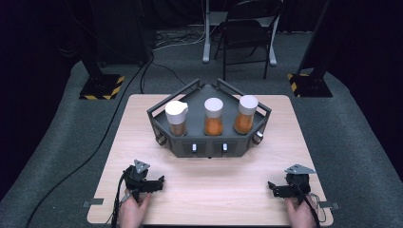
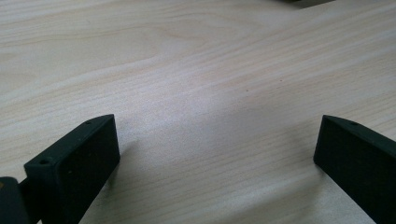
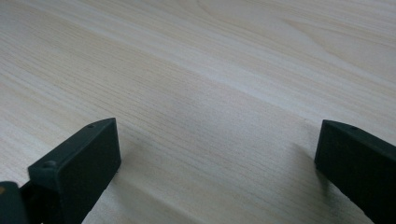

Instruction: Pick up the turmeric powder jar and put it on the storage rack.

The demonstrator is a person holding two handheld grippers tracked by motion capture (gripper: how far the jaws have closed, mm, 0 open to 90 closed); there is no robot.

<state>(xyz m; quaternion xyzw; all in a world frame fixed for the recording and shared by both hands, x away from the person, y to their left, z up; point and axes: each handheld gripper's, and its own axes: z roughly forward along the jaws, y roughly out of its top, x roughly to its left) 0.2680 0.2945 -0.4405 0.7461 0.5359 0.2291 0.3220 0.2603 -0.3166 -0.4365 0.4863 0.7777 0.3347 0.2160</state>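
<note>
Near the front edge of the wooden table (image 1: 209,199), well short of the dark rack (image 1: 209,142), the left gripper (image 1: 159,183) and the right gripper (image 1: 272,186) are held by a person's hands. Both sets of jaws are spread wide, with nothing gripped between them. Three capped jars of orange contents (image 1: 213,116) are stood upright in the rack, well apart from both grippers.

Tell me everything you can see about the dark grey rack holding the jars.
The dark grey rack sits on the far middle of the wooden table. It looks like metal or plastic, angular, with a railed frame around a tray. Its front panel carries two small light labels or buttons, with a round knob at each front corner. Three white-capped jars of orange contents stand upright in it, in a row.
</note>
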